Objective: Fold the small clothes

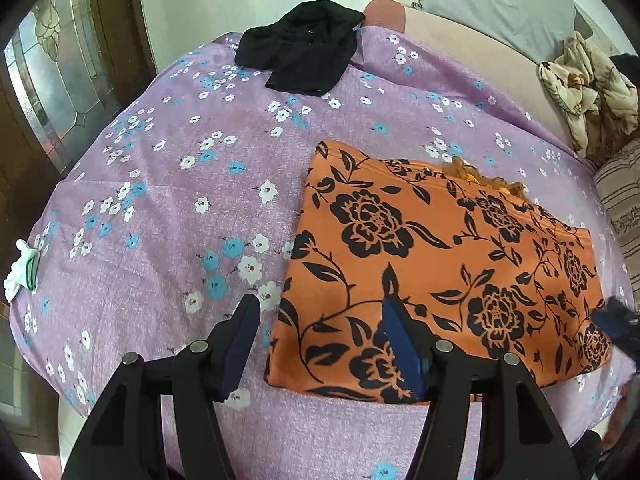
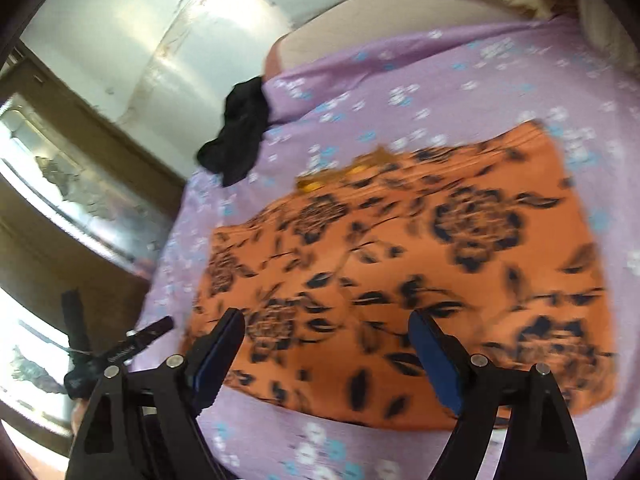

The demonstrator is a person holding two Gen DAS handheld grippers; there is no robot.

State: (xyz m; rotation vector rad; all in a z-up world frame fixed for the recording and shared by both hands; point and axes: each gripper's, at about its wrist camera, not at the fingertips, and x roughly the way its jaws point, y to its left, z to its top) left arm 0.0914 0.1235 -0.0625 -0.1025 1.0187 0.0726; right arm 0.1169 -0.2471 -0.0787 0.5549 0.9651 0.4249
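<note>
On purple bedsheet (image 1: 168, 208): folded orange garment (image 1: 440, 264), right view blurred; both grippers' fingers (image 1: 244, 344) apart, empty.

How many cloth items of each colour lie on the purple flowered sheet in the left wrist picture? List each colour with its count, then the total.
Orange with black flowers: 1, the folded orange garment
Black: 1, the crumpled black garment
White and green: 1, the small white-green cloth at the sheet's left edge
Total: 3

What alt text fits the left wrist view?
A folded orange garment lies flat on a lilac floral sheet, under the open, empty left gripper. A black garment sits crumpled at the far edge.
</note>
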